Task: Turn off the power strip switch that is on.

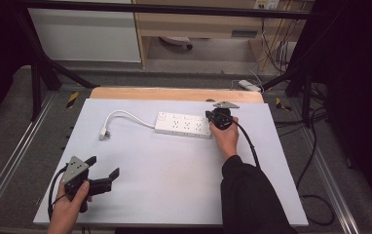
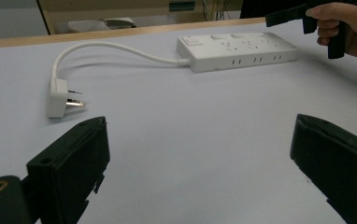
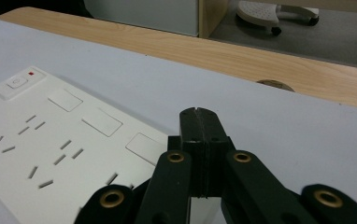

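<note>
Tongs check: we see left tongs (image 1: 105, 167) spread wide over the near-left counter (image 1: 174, 175). Right tongs (image 1: 207, 116) pressed together, empty, at the right end of the white plastic power strip (image 1: 182, 125), far centre; its white plug (image 1: 104, 133) lies left.

Even overhead light, slightly soft, perhaps low-resolution.

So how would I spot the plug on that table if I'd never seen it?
Start at the pale grey table top and find the white power strip lying across its far middle. Follow the white cord that curves out of the strip's left end. It ends in the plug, a small white block with bare metal prongs, lying loose on the table apart from both grippers.
</note>
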Demonstrator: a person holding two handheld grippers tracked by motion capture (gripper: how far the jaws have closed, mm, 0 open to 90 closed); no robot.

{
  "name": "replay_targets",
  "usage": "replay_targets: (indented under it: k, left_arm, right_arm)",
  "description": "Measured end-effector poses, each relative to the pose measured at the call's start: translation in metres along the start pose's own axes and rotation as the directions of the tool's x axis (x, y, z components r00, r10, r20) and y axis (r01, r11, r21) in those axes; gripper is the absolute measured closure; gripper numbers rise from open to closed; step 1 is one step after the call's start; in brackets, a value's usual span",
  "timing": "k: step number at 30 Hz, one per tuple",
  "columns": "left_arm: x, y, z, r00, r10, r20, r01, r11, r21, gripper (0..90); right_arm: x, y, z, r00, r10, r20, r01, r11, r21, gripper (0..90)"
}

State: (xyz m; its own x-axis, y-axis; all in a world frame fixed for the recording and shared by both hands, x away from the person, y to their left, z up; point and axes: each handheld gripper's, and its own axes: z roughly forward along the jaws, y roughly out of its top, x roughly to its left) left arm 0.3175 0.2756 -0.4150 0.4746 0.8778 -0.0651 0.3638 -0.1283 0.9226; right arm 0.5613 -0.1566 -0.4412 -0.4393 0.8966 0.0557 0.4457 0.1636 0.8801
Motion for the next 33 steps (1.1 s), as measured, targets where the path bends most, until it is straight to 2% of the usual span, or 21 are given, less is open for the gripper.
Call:
replay_targets:
  k: [7,33]
  left_arm:
    - [0.0006,0.0006,-0.0014,1.0,-0.004,-0.003,0.004,1.0,-0.004,5.0]
    - [-0.0002,0.0009,-0.0008,1.0,-0.001,0.002,0.001,1.0,-0.005,5.0]
  right_arm:
    - [0.0045,-0.0028,0.0036,1.0,-0.008,0.004,0.008,1.0,0.008,90.0]
    - [0.0093,-0.0076,0.0095,0.9999,0.01,0.003,-0.01,1.0,0.015,90.0]
